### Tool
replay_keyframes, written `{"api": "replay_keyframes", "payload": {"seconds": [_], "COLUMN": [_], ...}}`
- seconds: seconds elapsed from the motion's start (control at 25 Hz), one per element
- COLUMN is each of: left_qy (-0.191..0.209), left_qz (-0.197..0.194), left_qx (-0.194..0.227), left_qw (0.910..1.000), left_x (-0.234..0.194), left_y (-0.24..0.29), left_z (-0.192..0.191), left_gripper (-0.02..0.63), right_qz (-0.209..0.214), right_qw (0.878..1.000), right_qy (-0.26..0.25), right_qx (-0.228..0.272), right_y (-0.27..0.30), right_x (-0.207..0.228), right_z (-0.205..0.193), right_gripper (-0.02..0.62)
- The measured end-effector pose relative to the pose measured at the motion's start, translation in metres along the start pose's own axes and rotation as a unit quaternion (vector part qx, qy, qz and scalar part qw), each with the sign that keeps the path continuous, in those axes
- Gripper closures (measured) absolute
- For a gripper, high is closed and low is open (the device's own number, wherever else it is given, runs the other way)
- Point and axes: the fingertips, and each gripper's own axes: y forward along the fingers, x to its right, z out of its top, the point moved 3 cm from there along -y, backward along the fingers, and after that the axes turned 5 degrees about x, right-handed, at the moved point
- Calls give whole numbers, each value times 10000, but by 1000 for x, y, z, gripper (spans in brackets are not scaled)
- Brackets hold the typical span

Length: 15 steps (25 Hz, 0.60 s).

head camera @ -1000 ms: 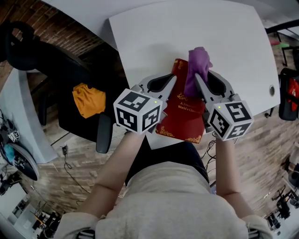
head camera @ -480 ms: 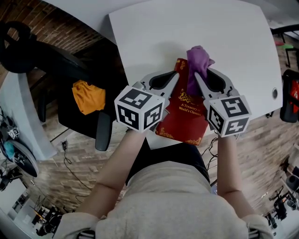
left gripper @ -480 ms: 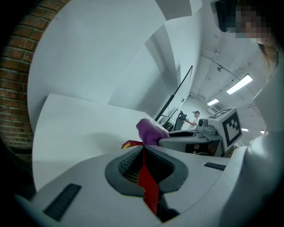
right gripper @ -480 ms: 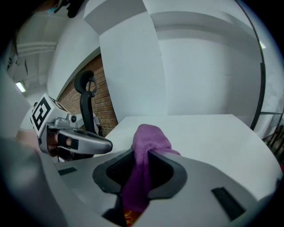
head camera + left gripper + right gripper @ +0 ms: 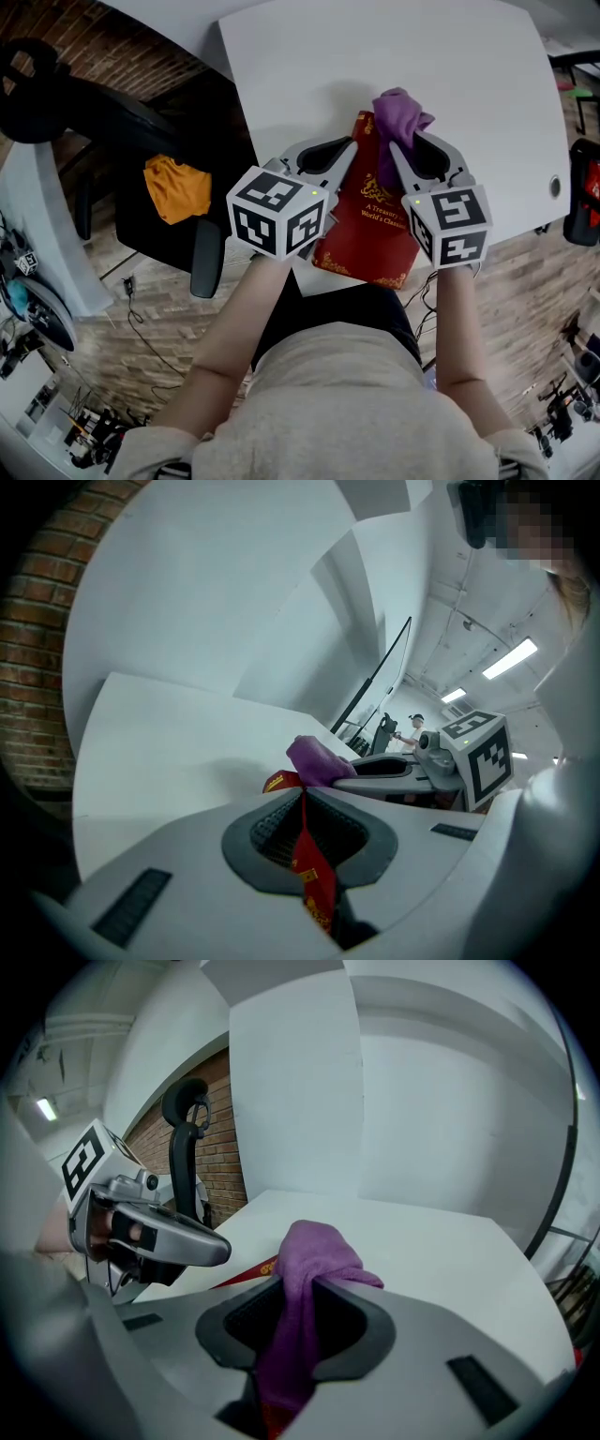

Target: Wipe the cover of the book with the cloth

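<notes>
A dark red book [image 5: 375,211] with gold lettering lies at the near edge of the white table [image 5: 300,66], part of it over the edge. My left gripper [image 5: 352,146] is shut on the book's left edge; the red cover [image 5: 309,869] shows pinched between its jaws. My right gripper [image 5: 398,155] is shut on a purple cloth [image 5: 398,117], which hangs bunched over the book's far right part. From the right gripper view the cloth [image 5: 298,1288] drapes through the jaws, with the book [image 5: 253,1270] just beneath.
A black office chair [image 5: 141,178] with an orange cloth [image 5: 176,190] on its seat stands left of the table. A round grommet [image 5: 557,187] sits near the table's right edge. Brick flooring surrounds the table.
The book and both grippers have shifted slightly toward the right and up the table. The purple cloth moved with the right gripper along the cover.
</notes>
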Motion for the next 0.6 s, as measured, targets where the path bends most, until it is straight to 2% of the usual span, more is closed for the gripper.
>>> {"api": "replay_keyframes", "payload": {"seconds": [0.6], "left_qy": [-13], "left_qz": [23], "left_qx": [-36], "left_qw": [10000], "left_x": [-1], "left_y": [-11], "left_z": [-11], "left_gripper": [578], "right_qz": [-112], "right_qw": [9993], "right_qy": [-362], "right_qx": [36], "right_y": [0], "right_x": [-9], "right_z": [-5], "right_gripper": [489]}}
